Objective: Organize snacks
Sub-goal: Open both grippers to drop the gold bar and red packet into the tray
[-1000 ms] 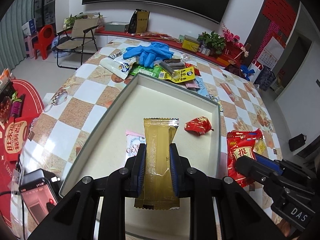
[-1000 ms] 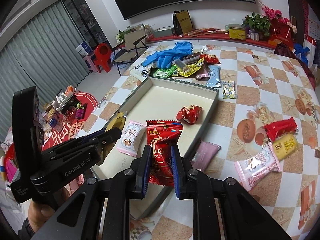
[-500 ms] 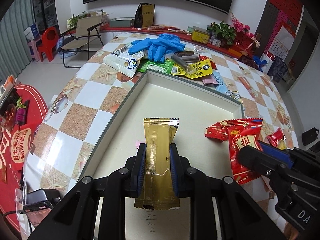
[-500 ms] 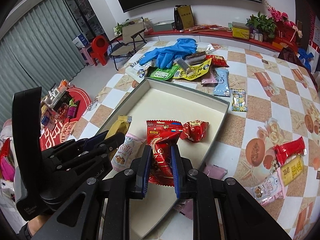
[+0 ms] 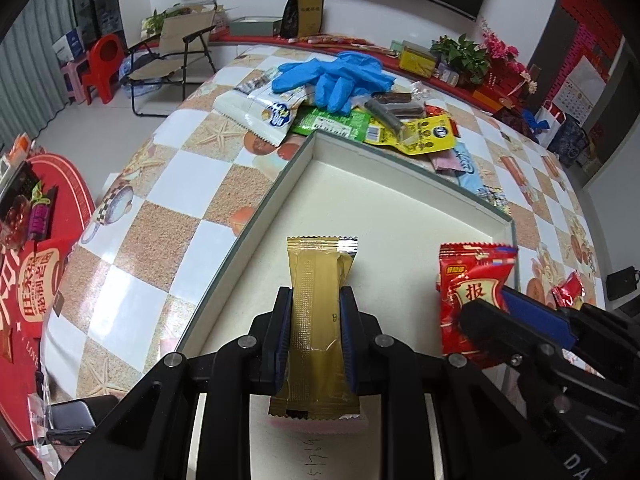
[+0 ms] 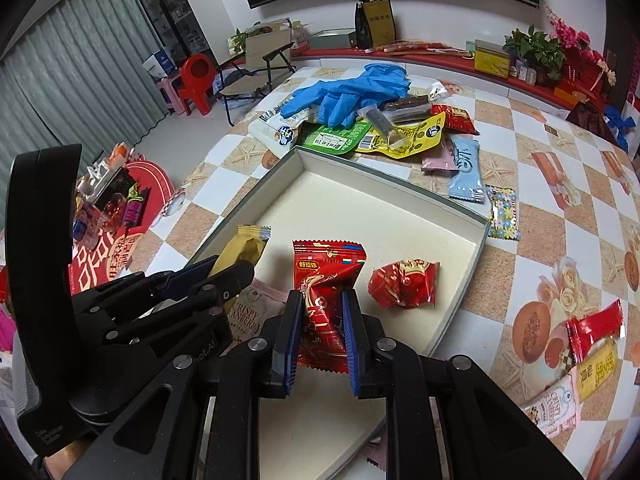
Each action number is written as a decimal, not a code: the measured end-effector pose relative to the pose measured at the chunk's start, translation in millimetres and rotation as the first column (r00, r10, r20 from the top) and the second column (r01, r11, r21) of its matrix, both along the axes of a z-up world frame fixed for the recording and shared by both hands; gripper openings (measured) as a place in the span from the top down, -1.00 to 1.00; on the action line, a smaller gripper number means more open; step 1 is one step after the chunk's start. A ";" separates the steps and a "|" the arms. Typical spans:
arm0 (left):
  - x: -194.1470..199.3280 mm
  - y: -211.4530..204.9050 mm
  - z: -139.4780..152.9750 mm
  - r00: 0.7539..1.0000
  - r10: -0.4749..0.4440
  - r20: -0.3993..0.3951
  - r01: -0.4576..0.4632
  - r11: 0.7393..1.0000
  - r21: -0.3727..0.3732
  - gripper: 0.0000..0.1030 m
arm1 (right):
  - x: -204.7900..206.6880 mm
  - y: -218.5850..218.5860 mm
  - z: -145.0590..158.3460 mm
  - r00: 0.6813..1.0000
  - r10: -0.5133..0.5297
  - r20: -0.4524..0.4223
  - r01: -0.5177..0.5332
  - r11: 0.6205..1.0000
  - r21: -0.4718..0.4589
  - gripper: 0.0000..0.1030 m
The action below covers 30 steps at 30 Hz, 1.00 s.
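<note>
1. The left gripper is clenched on a gold packet, holding it over the tray.
2. The right gripper is clenched on a red packet, also above the tray.
3. A crumpled red candy and a pink cranberry packet lie inside the tray.
4. Blue gloves rest on other snacks on the table beyond the tray's far edge.

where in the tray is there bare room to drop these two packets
The tray's far half is bare, bordered by its far wall and the snack pile with blue gloves. The near end is crowded: red candy, cranberry packet.
</note>
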State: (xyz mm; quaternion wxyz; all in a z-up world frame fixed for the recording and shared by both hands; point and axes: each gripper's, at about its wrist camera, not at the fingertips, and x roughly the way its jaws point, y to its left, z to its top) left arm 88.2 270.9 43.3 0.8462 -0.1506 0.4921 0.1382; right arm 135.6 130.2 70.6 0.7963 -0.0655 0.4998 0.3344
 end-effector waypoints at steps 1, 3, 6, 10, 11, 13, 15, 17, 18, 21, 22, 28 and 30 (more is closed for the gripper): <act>-0.6 2.3 -1.1 1.000 0.006 -0.002 -0.006 1.000 -0.006 0.43 | 1.6 1.8 -0.6 1.000 0.006 -0.007 -0.006 1.000 0.002 0.59; -3.6 5.9 -0.4 1.000 0.012 0.010 -0.012 1.000 -0.023 0.33 | 3.1 3.4 0.8 1.000 0.006 -0.006 -0.006 1.000 0.002 0.58; -10.4 7.6 6.5 0.999 0.028 0.039 -0.027 0.999 -0.030 -0.08 | 6.6 -1.2 5.9 1.000 -0.023 0.006 0.023 1.000 0.012 0.57; -23.1 -1.5 20.1 0.996 0.017 0.089 -0.015 1.000 -0.024 -0.33 | 5.0 -23.2 20.4 0.995 -0.087 0.054 0.083 0.994 0.078 -0.73; -26.3 -7.2 22.5 0.995 0.005 0.098 -0.003 1.000 -0.020 -0.35 | 2.2 -32.0 25.2 0.993 -0.095 0.070 0.088 0.991 0.104 -0.73; -32.6 -22.4 25.9 0.993 -0.028 0.111 0.031 0.999 -0.023 -0.35 | -3.7 -51.9 33.3 0.989 -0.114 0.091 0.102 0.987 0.125 -0.73; -39.9 -43.3 27.7 0.990 -0.069 0.122 0.073 0.997 -0.031 -0.35 | -12.7 -84.0 37.7 0.980 -0.164 0.110 0.147 0.978 0.147 -0.73; -46.2 -67.1 29.3 0.984 -0.122 0.131 0.128 0.991 -0.034 -0.35 | -18.5 -109.9 35.6 0.973 -0.208 0.104 0.189 0.968 0.166 -0.74; -50.0 -83.0 29.6 0.979 -0.157 0.132 0.162 0.986 -0.029 -0.35 | -24.4 -131.4 30.8 0.964 -0.243 0.103 0.225 0.961 0.164 -0.74; -57.9 -131.3 27.7 0.958 -0.256 0.126 0.261 0.965 -0.026 -0.35 | -39.1 -180.8 9.8 0.941 -0.321 0.109 0.312 0.946 0.090 -0.74; -58.0 -144.5 26.4 0.952 -0.280 0.121 0.285 0.958 -0.027 -0.35 | -43.3 -193.1 1.5 0.936 -0.334 0.108 0.329 0.942 0.059 -0.74; -43.7 -221.7 7.3 0.911 -0.403 0.084 0.404 0.915 -0.003 -0.35 | -72.5 -265.6 -50.0 0.909 -0.407 0.093 0.416 0.902 -0.115 -0.74; -29.0 -236.9 -0.4 0.905 -0.420 0.067 0.421 0.907 -0.004 -0.35 | -83.7 -278.3 -55.8 0.900 -0.415 0.132 0.430 0.894 -0.122 -0.74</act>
